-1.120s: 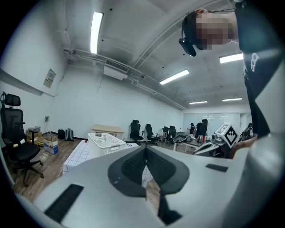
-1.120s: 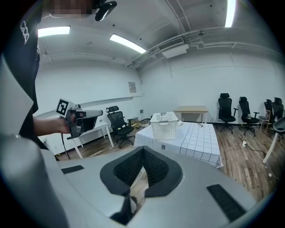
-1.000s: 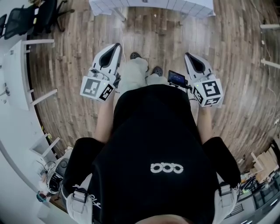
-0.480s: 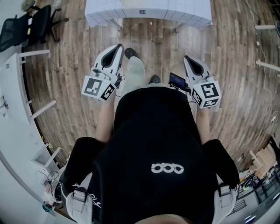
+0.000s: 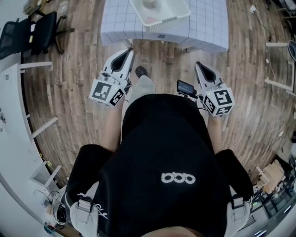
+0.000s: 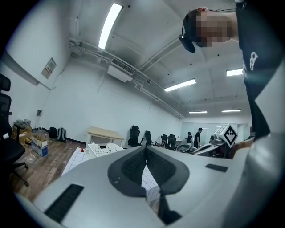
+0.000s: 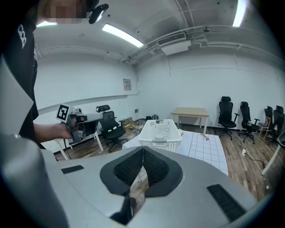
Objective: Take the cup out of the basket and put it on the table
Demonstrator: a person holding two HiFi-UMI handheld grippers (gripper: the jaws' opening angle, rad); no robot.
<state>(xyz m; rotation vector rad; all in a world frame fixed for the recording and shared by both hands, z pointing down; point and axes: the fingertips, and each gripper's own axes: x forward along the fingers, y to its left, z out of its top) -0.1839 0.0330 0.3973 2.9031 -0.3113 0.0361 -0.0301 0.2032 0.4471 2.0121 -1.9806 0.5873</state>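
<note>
At the top of the head view a white slatted basket (image 5: 159,11) stands on the table (image 5: 208,28) with its white grid cloth. A pale round thing in it looks like the cup (image 5: 149,3); it is cut off by the frame edge. My left gripper (image 5: 126,53) and right gripper (image 5: 199,65) hang over the wood floor, short of the table's near edge, both shut and holding nothing. The basket (image 7: 160,132) lies straight ahead in the right gripper view, beyond the right gripper (image 7: 143,149). In the left gripper view the basket (image 6: 104,149) is left of the left gripper (image 6: 145,150).
Black office chairs (image 5: 27,28) and a white desk (image 5: 14,92) line the left side. Clutter and boxes (image 5: 273,176) sit at the lower right. A beige desk (image 7: 192,112) and more chairs (image 7: 226,111) stand beyond the table. Wood floor (image 5: 69,92) surrounds the person.
The person has walked forward: the table has come further into view, the basket on it now shows, and both grippers, still shut, have been carried closer to its near edge.
</note>
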